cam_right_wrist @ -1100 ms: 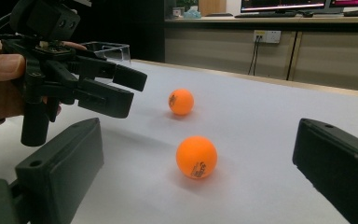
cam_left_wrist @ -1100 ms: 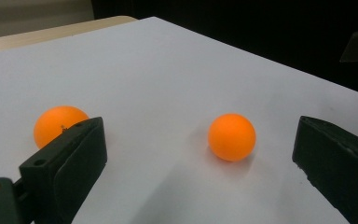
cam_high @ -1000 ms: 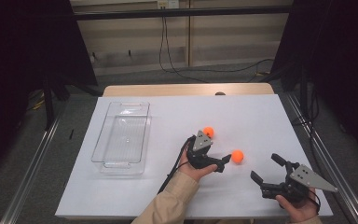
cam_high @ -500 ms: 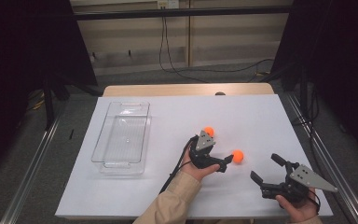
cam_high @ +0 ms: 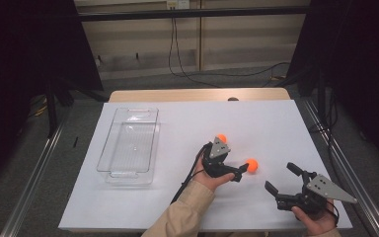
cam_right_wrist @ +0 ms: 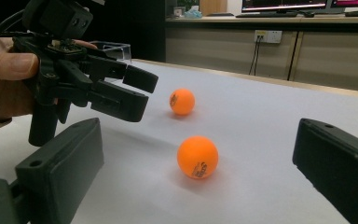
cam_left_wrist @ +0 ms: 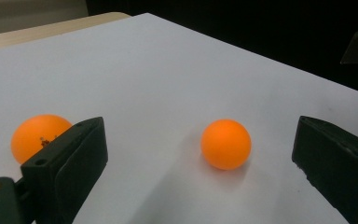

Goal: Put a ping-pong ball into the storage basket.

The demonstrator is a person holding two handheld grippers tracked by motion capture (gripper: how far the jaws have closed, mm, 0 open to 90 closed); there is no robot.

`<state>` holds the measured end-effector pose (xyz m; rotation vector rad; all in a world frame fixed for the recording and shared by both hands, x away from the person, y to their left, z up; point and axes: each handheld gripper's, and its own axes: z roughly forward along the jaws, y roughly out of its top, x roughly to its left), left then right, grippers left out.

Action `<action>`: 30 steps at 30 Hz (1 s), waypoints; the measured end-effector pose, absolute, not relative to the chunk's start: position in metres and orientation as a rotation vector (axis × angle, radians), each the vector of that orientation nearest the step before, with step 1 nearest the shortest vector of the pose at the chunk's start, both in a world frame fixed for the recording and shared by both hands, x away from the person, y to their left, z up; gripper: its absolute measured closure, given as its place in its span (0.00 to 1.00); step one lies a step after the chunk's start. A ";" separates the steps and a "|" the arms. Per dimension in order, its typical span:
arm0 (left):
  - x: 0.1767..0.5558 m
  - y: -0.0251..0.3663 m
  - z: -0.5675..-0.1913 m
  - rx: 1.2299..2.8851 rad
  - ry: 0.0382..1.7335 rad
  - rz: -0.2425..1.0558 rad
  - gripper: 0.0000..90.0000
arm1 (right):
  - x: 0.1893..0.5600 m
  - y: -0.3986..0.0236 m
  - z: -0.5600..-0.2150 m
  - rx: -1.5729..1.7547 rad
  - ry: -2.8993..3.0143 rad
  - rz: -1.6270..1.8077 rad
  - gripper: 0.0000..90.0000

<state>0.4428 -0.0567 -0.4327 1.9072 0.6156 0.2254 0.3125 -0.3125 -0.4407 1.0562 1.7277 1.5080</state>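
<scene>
Gaping wide, the jaws of the left gripper (cam_left_wrist: 200, 163) hold nothing; in the left gripper view one orange ball (cam_left_wrist: 226, 143) sits on the white table cover (cam_left_wrist: 168, 70) in the gap between them, touching neither jaw. A second orange ball (cam_left_wrist: 39, 135) lies just outside the left-hand jaw in that view, partly hidden behind it. In the high view the left gripper (cam_high: 238, 174) points toward the nearer ball (cam_high: 251, 165), with the farther ball (cam_high: 221, 138) just beyond the grey plate on top of the gripper.

The right gripper (cam_right_wrist: 196, 172) also stands wide apart and grips nothing; in its own view the nearer ball (cam_right_wrist: 197, 157) rests well ahead between its two jaws, and the farther ball (cam_right_wrist: 182, 101) lies behind it. In the high view the right gripper (cam_high: 281, 178) sits near the table's front right corner, apart from both balls.

Both balls are plain, smooth and bright orange, each with a small dark printed mark; they rest on the cover and lie near each other without touching. A clear plastic tray (cam_high: 128, 170) lies well to the left of them.
</scene>
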 end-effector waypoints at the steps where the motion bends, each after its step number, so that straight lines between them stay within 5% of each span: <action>1: 0.443 -0.057 -0.433 1.906 0.614 0.223 0.04 | 0.312 -0.313 -0.441 1.056 1.728 1.507 0.01; 30: 0.449 -0.080 -0.445 1.993 0.601 0.193 0.03 | 0.313 -0.313 -0.441 1.063 1.716 1.509 0.01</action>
